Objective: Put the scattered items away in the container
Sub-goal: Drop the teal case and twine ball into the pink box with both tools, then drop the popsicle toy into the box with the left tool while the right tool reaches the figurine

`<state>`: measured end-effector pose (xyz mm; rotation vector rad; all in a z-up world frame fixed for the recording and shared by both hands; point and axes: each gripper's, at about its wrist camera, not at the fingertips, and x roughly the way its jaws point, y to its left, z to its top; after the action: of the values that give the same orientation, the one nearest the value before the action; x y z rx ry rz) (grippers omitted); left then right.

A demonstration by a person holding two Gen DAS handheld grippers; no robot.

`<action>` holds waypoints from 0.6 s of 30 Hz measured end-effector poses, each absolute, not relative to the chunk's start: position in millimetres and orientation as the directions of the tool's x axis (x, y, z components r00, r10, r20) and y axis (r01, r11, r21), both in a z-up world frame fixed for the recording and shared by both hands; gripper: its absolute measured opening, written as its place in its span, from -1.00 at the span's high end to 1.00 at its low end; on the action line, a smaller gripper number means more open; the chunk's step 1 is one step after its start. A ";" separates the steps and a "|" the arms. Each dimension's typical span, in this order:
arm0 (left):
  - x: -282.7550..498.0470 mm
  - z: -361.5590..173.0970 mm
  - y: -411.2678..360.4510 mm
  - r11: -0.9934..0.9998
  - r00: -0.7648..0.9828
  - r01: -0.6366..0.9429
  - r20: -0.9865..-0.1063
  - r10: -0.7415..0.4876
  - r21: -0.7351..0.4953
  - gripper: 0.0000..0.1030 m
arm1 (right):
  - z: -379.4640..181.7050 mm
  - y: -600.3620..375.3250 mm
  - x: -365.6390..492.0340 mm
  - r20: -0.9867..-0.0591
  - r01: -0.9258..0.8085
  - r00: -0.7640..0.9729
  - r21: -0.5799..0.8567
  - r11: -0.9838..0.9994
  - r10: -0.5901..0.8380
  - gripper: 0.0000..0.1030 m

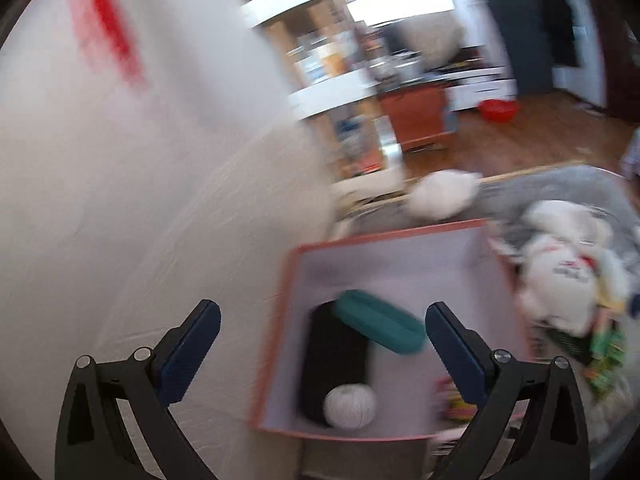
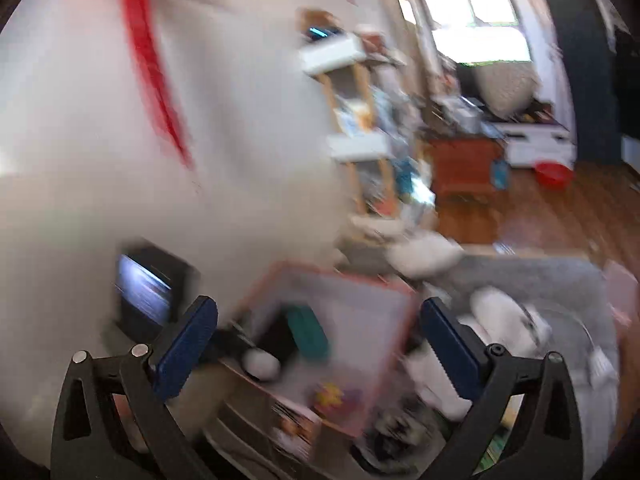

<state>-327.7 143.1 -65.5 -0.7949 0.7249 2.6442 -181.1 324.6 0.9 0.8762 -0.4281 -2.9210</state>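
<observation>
Both views are motion-blurred. A pink-rimmed box [image 1: 292,280] with a pale inside holds a black pouch [image 1: 332,360], a teal case [image 1: 380,326], a white ball of twine [image 1: 350,406] and a small colourful item [image 1: 454,398]. My left gripper [image 1: 322,322] is open and empty, above the box's near side. In the right wrist view the same box [image 2: 396,320] shows the teal case [image 2: 308,334], the white ball [image 2: 262,364] and a colourful item [image 2: 330,394]. My right gripper [image 2: 320,320] is open and empty above it.
A white wall with a red hanging ornament [image 2: 152,64] is at the left. A black device with a screen [image 2: 146,292] sits left of the box. White bags [image 1: 568,268] and a grey cushion [image 1: 560,184] lie to the right. A shelf unit [image 1: 320,80] stands behind.
</observation>
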 end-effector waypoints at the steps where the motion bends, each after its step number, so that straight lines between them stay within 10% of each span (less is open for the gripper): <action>1: -314.0 -66.5 161.7 -0.796 -0.800 -0.455 -0.575 0.169 0.399 -1.00 | -21.5 346.3 -172.3 -0.572 -0.086 -0.814 0.292 -0.953 -0.102 -0.97; 4: -275.9 -78.8 212.9 -0.691 -0.735 -0.610 -0.602 0.312 0.387 -1.00 | -78.2 414.5 -143.1 -0.651 -0.259 -0.758 0.353 -0.899 -0.036 -0.97; 9: -231.6 -144.1 311.3 -0.493 -0.317 -0.870 -0.794 0.519 0.025 -1.00 | -180.4 533.5 -81.0 -0.713 -0.544 -0.701 0.567 -0.618 -0.036 -0.88; 18: -236.8 -271.1 412.2 -0.486 -0.116 -0.866 -0.902 0.415 -0.113 -1.00 | -297.0 620.0 -58.8 -0.601 -0.581 -0.783 0.799 -0.157 -0.159 -0.79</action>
<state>-236.8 412.2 -271.1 -1.2070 0.5705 1.7555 -58.8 620.0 -297.0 1.0198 -2.2000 -2.4443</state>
